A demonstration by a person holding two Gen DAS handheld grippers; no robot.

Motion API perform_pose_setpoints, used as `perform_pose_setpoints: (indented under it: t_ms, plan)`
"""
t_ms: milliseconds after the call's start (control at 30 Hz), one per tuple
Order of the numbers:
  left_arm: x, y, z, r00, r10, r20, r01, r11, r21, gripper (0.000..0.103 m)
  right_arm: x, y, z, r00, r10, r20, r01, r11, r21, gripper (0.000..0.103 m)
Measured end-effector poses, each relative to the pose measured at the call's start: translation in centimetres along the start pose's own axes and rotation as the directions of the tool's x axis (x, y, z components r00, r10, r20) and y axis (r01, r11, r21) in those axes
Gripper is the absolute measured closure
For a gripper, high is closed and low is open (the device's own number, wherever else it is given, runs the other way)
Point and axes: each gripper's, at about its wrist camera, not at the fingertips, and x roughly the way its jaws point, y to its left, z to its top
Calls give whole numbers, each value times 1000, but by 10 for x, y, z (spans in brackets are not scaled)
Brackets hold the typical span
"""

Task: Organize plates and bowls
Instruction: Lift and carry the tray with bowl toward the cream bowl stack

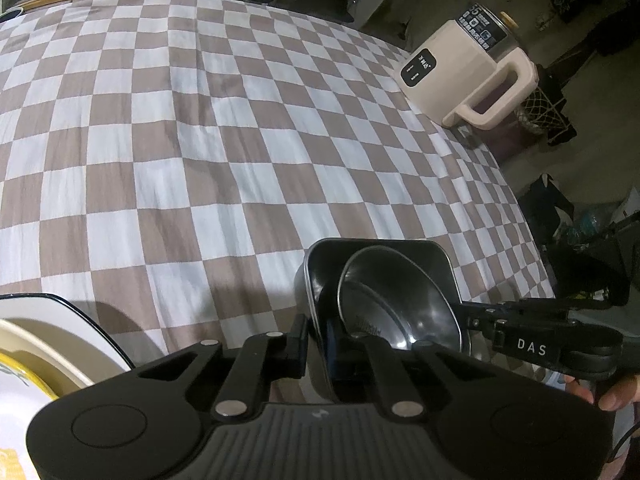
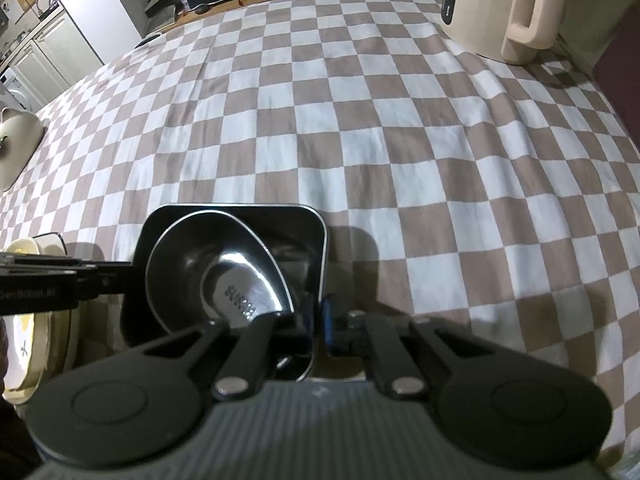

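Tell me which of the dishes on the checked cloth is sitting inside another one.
The round black metal bowl: it rests tilted inside the square black dish.

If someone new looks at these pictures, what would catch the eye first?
First, the dark square dish near the front edge, with a round dark bowl tilted inside it. The left claw and right claw are shut on its opposite walls. Next, the checkered cloth, with a cream kettle at its far right.
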Motion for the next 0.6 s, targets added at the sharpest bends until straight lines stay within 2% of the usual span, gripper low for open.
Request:
perform_pose_setpoints:
  t_ms: [300,600]
  plan:
    - [-6,-2,2,1000,-21,19,21,1000,-3,95,-14,-7,1,998,22,54,-25,998,53,99]
    - [-32,1,11,993,-59,104,63,997,-32,95,-33,-10,3,988,82,127,-95,991,95,99]
